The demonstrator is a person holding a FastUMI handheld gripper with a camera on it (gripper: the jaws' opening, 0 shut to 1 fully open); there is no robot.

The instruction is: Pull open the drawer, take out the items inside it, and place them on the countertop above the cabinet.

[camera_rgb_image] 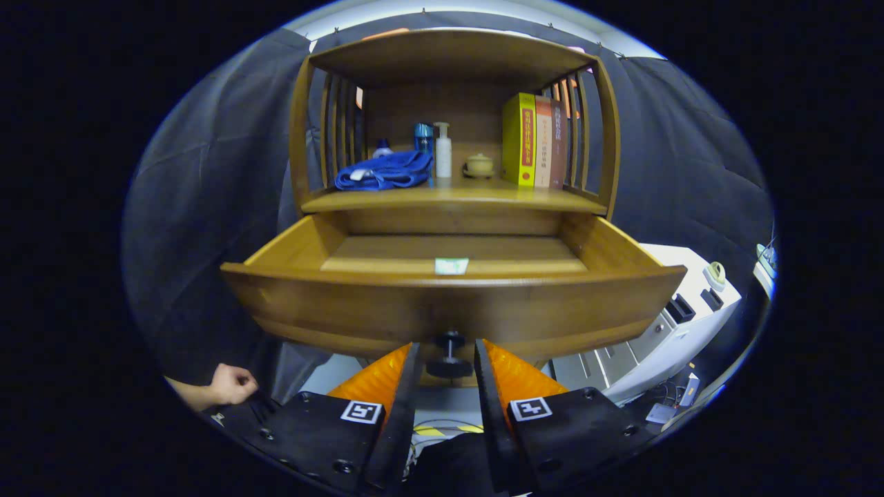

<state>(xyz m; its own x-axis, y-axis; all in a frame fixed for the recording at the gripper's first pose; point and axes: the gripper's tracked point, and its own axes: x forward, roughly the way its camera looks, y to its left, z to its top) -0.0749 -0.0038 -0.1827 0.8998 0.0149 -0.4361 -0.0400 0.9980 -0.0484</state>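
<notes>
Nearest us, at the bottom centre of the frame, the tool (447, 362) has its 2 fingers standing either side of the drawer's dark knob (449, 353); they flank it closely, but we cannot tell whether both press on it. Just above, across the middle of the frame, the drawer (452, 307) is pulled well out of the wooden cabinet (456, 69). Inside it, near the front wall, we see 1 small pale green card (452, 266) lying flat on the drawer floor; whether anything else lies there we cannot tell.

On the desk (452, 200) above the drawer, in the upper centre, stand a blue cloth (384, 172), a white pump bottle (443, 152), a small lidded pot (479, 165) and 3 books (535, 141). A hand (231, 384) rests at lower left.

We judge the pulling step about finished. The next move calls for releasing the knob, rising over the drawer front, and pinching the thin card, which will be awkward to lift off flat wood.
</notes>
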